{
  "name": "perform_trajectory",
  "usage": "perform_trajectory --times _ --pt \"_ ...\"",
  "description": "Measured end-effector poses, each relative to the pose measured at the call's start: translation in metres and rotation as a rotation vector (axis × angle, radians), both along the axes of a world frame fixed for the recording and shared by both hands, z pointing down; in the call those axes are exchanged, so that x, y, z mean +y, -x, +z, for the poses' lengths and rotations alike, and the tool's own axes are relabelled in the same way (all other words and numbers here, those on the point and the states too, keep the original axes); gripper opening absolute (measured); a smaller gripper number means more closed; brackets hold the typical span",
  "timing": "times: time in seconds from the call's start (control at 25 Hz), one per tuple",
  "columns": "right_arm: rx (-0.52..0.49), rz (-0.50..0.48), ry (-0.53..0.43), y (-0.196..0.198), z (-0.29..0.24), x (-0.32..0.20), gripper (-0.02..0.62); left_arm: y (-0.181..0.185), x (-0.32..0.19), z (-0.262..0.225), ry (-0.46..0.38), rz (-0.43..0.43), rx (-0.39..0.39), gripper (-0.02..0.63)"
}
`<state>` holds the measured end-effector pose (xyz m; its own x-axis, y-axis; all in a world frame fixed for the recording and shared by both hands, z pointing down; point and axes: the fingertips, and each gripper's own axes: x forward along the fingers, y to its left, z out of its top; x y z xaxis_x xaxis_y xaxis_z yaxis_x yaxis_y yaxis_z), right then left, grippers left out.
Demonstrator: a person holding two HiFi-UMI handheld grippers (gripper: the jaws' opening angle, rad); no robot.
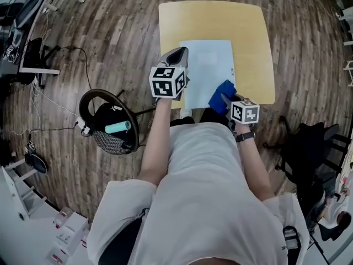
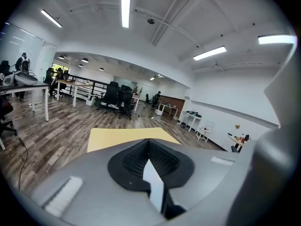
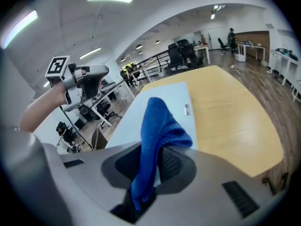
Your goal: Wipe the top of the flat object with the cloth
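Yellow table on wood-plank floor carries flat obj.: pale blue-white rect. sheet, lying flat, centre-near side. R gripper jaws clamped on bunched blue cloth at sheet's near-right corner. L gripper raised, jaws together, empty.

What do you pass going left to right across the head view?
Round black seat carrying a teal cylinder → left gripper → pale flat sheet → blue cloth clamped in the right gripper jaws → black office chair.
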<state>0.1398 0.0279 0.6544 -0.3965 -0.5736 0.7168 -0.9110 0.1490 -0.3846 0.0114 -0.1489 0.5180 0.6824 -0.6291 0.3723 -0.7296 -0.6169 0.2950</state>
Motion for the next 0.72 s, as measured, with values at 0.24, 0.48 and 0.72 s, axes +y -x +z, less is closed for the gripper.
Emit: perform_trajectory --times 0.24,0.48,0.72 --pt "0.065 0.184 0.014 -0.076 0.003 0.023 0.064 -0.046 0.004 0.003 0.006 0.104 0.003 0.009" --pt "0.006 0.285 -0.028 -0.105 -0.017 0.013 0.064 -0.066 0.005 -0.004 0.003 0.134 -0.011 0.009" --pt "-0.012 0.207 -0.234 -0.096 -0.094 -0.06 0.064 -0.077 -0.013 -0.054 -0.076 0.079 0.028 0.009"
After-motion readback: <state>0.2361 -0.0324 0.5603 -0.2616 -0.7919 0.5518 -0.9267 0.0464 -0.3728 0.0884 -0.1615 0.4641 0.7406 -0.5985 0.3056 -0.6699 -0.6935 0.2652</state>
